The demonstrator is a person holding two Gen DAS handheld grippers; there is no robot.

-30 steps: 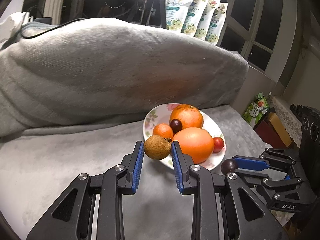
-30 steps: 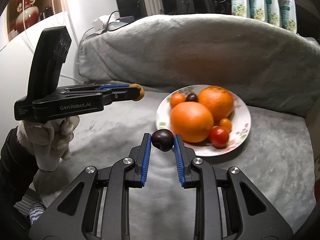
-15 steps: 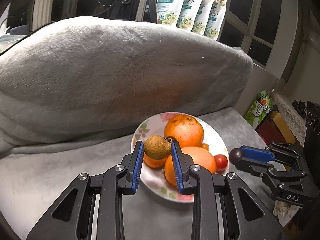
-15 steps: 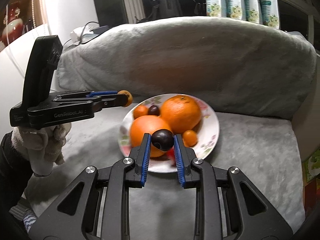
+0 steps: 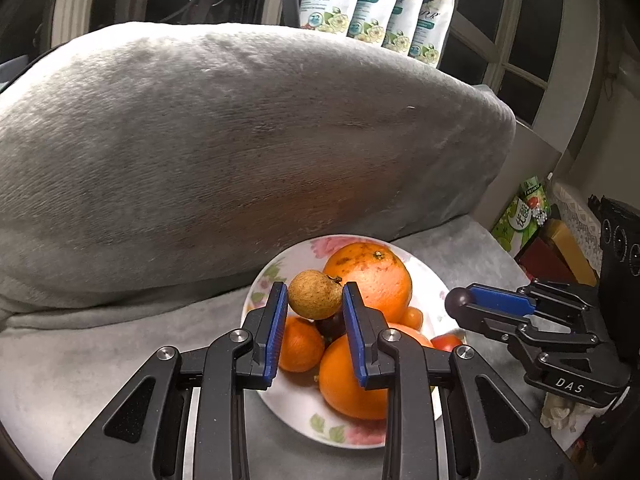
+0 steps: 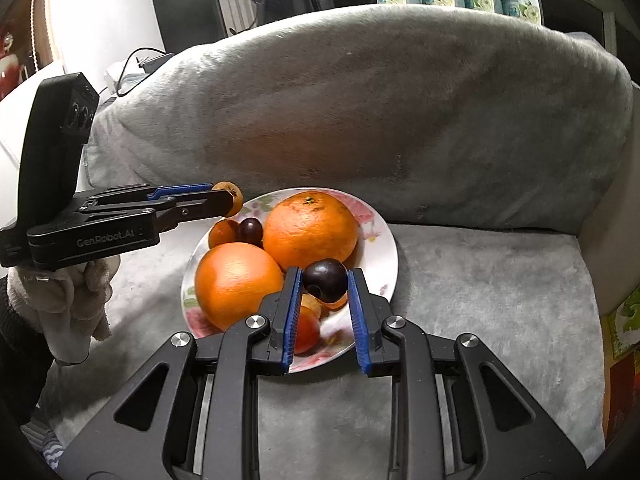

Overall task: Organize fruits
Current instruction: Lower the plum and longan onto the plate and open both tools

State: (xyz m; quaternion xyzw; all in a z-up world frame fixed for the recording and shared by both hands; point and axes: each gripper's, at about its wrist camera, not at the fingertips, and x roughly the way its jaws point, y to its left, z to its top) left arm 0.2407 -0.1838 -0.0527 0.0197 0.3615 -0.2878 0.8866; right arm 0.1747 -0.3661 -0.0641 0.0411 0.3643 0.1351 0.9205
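Note:
A white floral plate [image 5: 430,288] [image 6: 382,240] on the grey blanket holds two large oranges [image 5: 370,278] [image 6: 236,280], a small orange, a dark plum [image 6: 251,229] and small red fruits. My left gripper [image 5: 315,298] is shut on a brown rough-skinned fruit [image 5: 314,294] and holds it above the plate's left part. My right gripper [image 6: 324,280] is shut on a dark plum [image 6: 325,280] above the plate's near right part. Each gripper shows in the other's view, the right gripper [image 5: 460,300] and the left gripper [image 6: 228,198].
A big grey blanket-covered cushion [image 5: 240,140] rises just behind the plate. Packets [image 5: 380,4] stand on the sill behind it. Boxes and a green packet [image 5: 524,212] sit to the right. A gloved hand [image 6: 68,304] holds the left gripper.
Both grippers have moved forward with their fruits, from short of the plate to above it. The brown fruit and the plum stay clamped.

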